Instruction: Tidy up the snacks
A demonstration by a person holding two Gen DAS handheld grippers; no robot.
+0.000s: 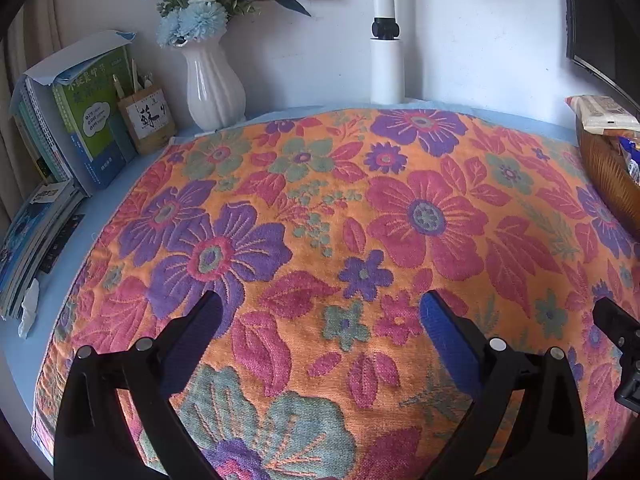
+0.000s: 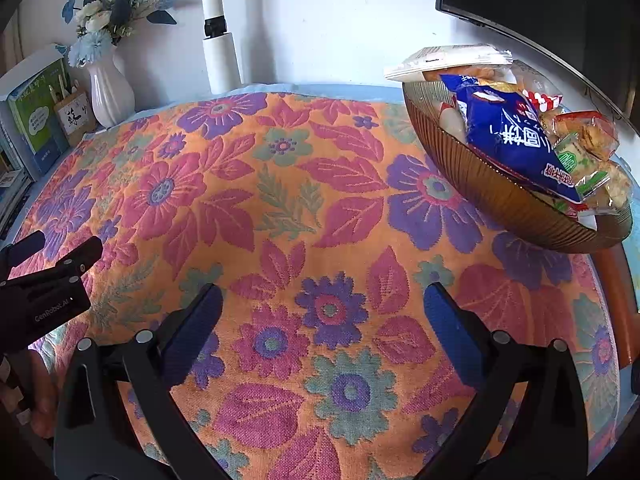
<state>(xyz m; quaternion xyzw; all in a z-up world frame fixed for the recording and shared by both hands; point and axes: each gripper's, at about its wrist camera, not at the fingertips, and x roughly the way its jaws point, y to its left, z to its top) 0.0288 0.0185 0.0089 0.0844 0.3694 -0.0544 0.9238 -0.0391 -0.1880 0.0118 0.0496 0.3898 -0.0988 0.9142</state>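
A brown ribbed bowl [image 2: 492, 196] stands at the right of the flowered cloth, heaped with snack packets. A large blue bag [image 2: 508, 132] lies on top, with a white packet [image 2: 448, 62] behind it and small clear-wrapped crackers [image 2: 592, 136] at its right. In the left wrist view only the bowl's edge [image 1: 604, 168] shows at far right. My right gripper [image 2: 322, 304] hovers open over the cloth, left of and nearer than the bowl, nothing between its fingers. My left gripper [image 1: 322, 312] is open too, empty, above the cloth's middle; it also shows at the right wrist view's left edge [image 2: 52, 256].
A white vase [image 1: 214, 88] of blue flowers, a stack of books [image 1: 80, 120] and a pen holder [image 1: 148, 120] line the back left. A white lamp post [image 1: 386, 64] stands at the back wall. A dark monitor [image 2: 540, 8] hangs at the back right. The flowered cloth [image 1: 320, 208] covers the table.
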